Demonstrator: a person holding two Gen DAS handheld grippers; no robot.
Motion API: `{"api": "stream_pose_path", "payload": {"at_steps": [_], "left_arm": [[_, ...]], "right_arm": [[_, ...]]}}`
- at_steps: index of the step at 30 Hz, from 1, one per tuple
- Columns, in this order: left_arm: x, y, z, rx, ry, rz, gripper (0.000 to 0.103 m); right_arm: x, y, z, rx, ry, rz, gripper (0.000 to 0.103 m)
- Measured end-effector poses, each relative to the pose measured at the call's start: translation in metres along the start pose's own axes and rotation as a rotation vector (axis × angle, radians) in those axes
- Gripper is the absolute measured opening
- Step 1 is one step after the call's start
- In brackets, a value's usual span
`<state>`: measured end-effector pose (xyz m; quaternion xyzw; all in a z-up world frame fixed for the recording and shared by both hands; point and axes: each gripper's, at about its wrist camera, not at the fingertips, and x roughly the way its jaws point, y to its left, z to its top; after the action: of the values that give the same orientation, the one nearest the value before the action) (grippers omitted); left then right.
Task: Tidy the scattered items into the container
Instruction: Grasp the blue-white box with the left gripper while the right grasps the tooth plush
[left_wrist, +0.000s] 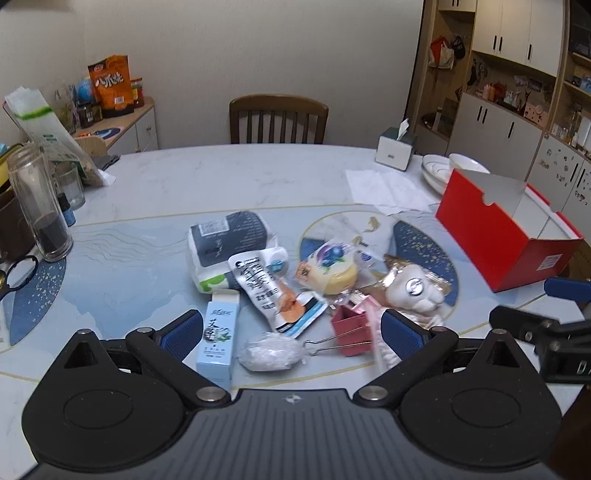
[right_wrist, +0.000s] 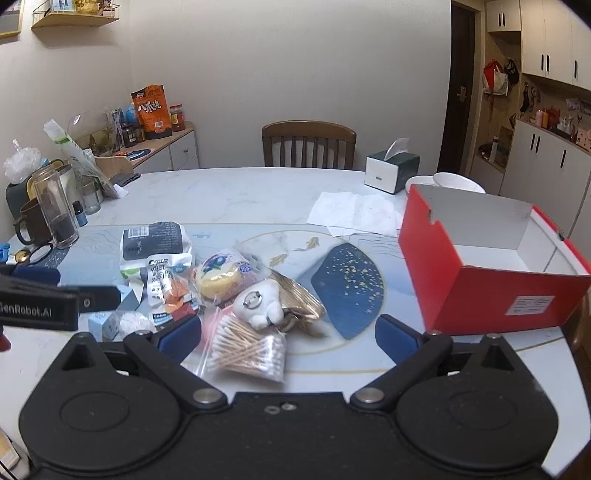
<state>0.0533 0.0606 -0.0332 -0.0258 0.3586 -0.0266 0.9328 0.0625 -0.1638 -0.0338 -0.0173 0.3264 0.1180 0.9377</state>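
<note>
A pile of small items lies mid-table: a grey-white tissue pack (left_wrist: 227, 243), a white snack pouch (left_wrist: 264, 286), a light blue carton (left_wrist: 218, 338), a white crumpled ball (left_wrist: 269, 350), a red binder clip (left_wrist: 349, 328), a blueberry cake pack (left_wrist: 334, 267), a white plush toy (left_wrist: 413, 293) and a bag of cotton swabs (right_wrist: 245, 350). The open red box (right_wrist: 476, 291) stands at the right, its inside white. My left gripper (left_wrist: 291, 332) is open above the near items. My right gripper (right_wrist: 288, 338) is open above the swab bag.
A glass jar (left_wrist: 37, 206), mug and scissors (left_wrist: 16, 277) stand at the left edge. A tissue box (right_wrist: 391, 171), white bowls (left_wrist: 443, 170) and paper napkins (right_wrist: 354, 214) lie at the far right. A wooden chair (right_wrist: 308, 146) stands behind the table.
</note>
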Motion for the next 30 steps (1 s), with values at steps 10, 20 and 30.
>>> {"api": "stream_pose_path", "payload": {"at_steps": [10, 20, 30], "left_arm": [[0.042, 0.035, -0.002, 0.023, 0.05, 0.052, 0.102], [0.08, 0.068, 0.008, -0.011, 0.115, 0.082, 0.102], [0.106, 0.075, 0.008, 0.013, 0.19, 0.055, 0.086]], "right_arm": [[0.042, 0.012, 0.008, -0.02, 0.047, -0.011, 0.095], [0.079, 0.025, 0.015, -0.04, 0.089, -0.035, 0.09], [0.1, 0.032, 0.02, -0.055, 0.12, -0.052, 0.082]]}}
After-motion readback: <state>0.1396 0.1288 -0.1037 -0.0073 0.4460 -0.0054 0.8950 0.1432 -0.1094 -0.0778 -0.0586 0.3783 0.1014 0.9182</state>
